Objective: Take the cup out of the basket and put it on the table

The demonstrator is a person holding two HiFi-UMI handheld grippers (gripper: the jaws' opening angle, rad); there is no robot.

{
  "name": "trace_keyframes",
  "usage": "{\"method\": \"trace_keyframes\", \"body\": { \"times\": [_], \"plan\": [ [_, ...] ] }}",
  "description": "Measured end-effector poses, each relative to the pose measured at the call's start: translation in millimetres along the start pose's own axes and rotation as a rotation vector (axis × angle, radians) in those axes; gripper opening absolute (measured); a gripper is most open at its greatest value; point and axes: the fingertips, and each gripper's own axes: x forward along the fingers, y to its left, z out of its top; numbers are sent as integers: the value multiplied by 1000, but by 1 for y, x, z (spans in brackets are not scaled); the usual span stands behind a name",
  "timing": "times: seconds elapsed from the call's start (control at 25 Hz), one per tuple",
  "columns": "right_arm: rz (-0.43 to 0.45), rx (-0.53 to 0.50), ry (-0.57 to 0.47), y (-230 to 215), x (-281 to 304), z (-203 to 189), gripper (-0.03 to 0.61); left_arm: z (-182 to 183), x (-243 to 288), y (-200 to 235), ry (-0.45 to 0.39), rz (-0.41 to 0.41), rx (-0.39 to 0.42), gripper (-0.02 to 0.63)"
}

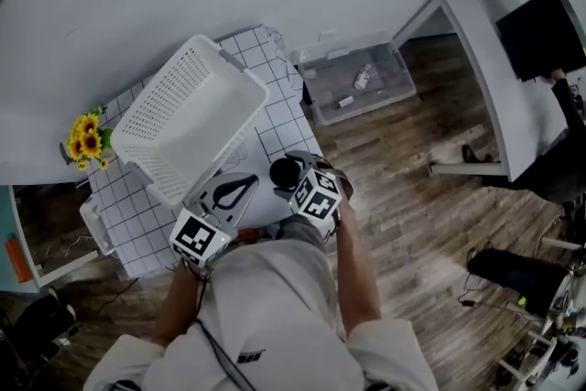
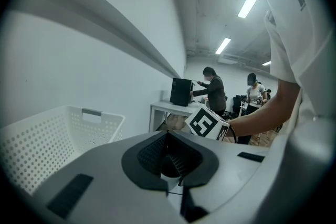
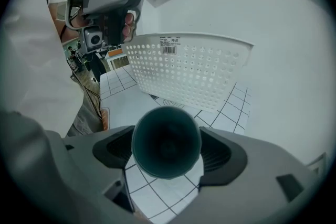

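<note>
A white perforated basket lies tipped on the grid-patterned table. It also shows in the left gripper view and the right gripper view. My right gripper is shut on a dark teal cup, held just right of the basket, outside it and over the table's near edge. In the right gripper view the cup sits between the two jaws of the gripper, its round end facing the camera. My left gripper hangs beside the basket's near corner, its jaws together with nothing in them.
A bunch of sunflowers stands at the table's left end. On the wooden floor to the right sits a clear plastic bin, and beyond it a white desk. Two people stand at a far table.
</note>
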Motion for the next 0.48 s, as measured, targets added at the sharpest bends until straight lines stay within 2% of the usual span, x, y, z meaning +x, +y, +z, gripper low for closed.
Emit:
{"method": "trace_keyframes", "body": {
  "times": [0.48],
  "plan": [
    [3,12,-27,0,3,5,380,0,0,-3,5,1,-4,9]
  ]
}}
